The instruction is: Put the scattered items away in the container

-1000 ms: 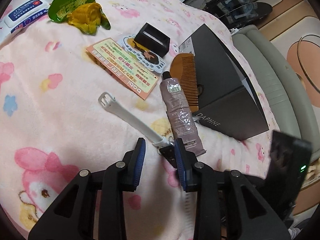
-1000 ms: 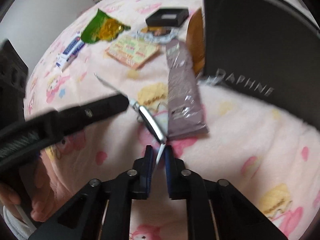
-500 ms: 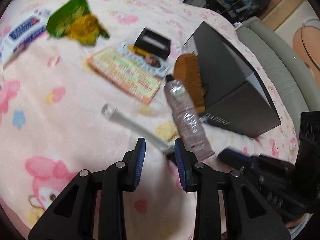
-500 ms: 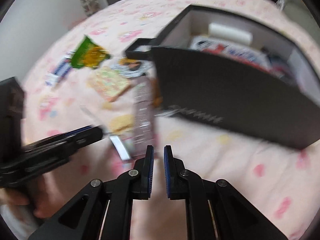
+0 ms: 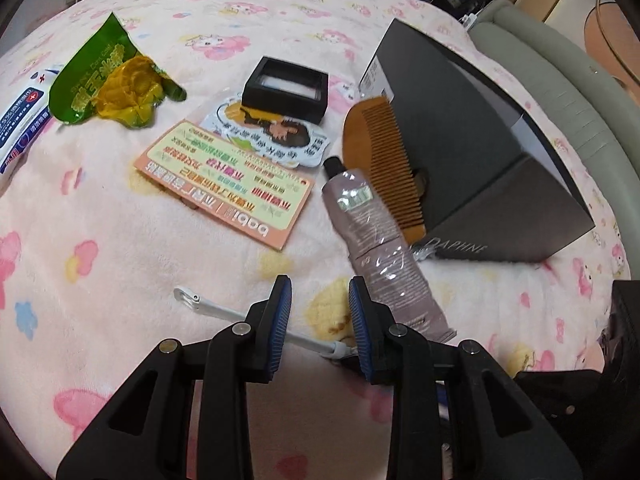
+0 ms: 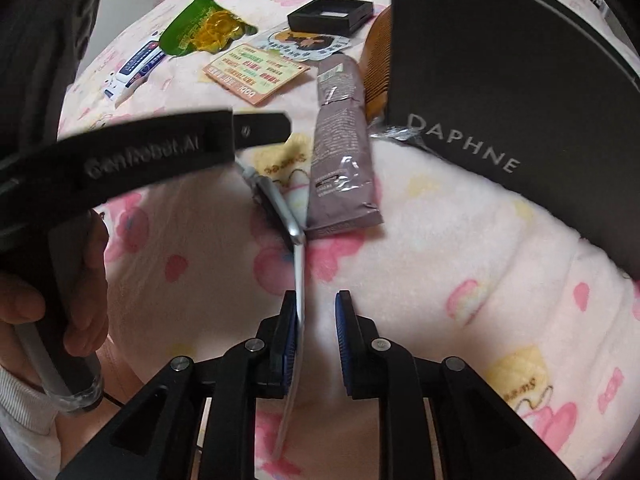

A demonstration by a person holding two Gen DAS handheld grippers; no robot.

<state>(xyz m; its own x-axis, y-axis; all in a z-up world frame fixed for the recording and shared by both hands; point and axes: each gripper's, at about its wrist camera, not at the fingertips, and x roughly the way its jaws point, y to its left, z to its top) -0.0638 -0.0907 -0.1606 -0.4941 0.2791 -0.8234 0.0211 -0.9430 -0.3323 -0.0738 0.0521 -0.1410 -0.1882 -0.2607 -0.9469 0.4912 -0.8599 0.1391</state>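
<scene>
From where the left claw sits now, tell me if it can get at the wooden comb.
Probably yes. The left claw is open and empty, and the comb lies ahead, uncovered on top. But it leans against the black box with the tube close beside it, so room for the fingers looks tight.

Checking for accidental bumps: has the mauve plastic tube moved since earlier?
No: the mauve plastic tube still lies alongside the wooden comb by the black box.

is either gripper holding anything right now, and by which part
Nothing is clamped. The right gripper is open around the razor's thin handle end; the left gripper is open, empty, above its white stem.
</scene>
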